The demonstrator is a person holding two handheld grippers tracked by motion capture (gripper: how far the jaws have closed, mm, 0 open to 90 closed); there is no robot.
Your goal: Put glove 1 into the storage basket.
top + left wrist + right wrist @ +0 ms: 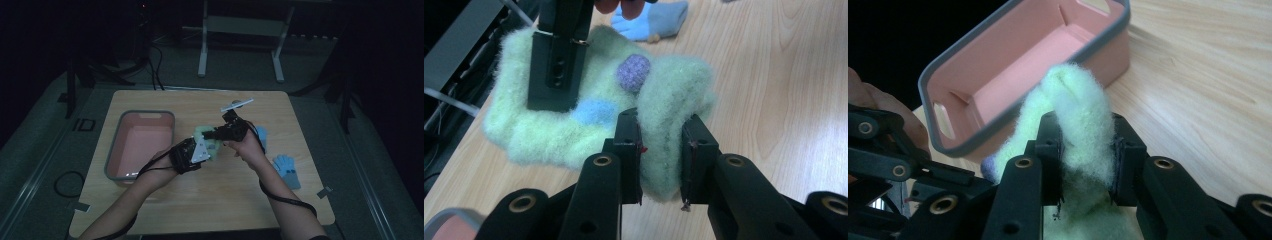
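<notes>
A fuzzy pale-green glove [574, 125], knitted with a purple patch and a blue patch, hung just above the wooden table [210, 200], between a pink tub [142, 142] with a grey rim and two blue gloves [287, 170] lying off to the right. The left gripper [661, 160] was clamped on one fluffy edge, and the right gripper [1087, 160] pinched a bunched fold at the other end. The soft, loose pile looked likely to slide from the hard black jaws if the two hands pulled apart, dropping one end. Stretching could also snag fibres on the jaw edges. The tub looked smooth, rigid and rectangular, with rounded corners.
</notes>
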